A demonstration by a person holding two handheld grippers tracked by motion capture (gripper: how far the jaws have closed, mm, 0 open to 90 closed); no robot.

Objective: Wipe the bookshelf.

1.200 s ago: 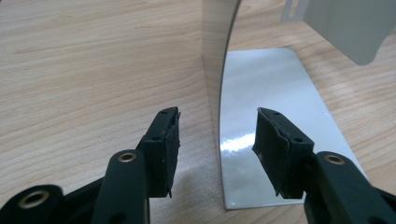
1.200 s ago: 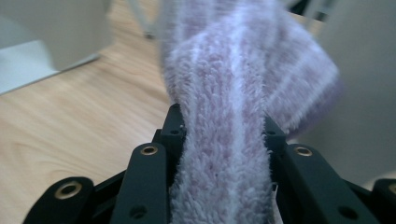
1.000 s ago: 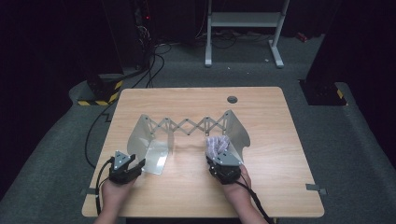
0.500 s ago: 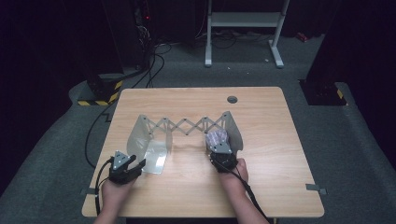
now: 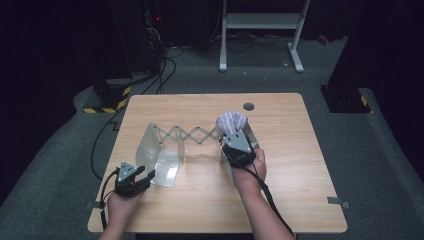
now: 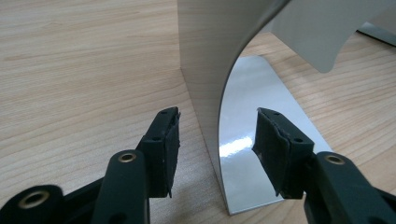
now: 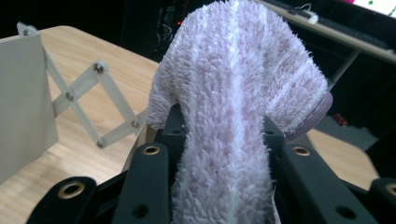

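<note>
The right tool (image 5: 234,135) squeezes a fluffy pale purple towel (image 7: 238,88), held up over the right end of the shiny metal fold-out rack (image 5: 161,150) on the wooden bench (image 5: 300,165). The left tool (image 6: 217,140) is open, its jaws either side of the rack's left plate.

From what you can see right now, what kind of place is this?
Probably a lab or recording room, not a home. A lone wooden table stands on grey carpet in a dark room, cables trail across the floor behind it, and the white metal legs of a stand show at the back.
</note>
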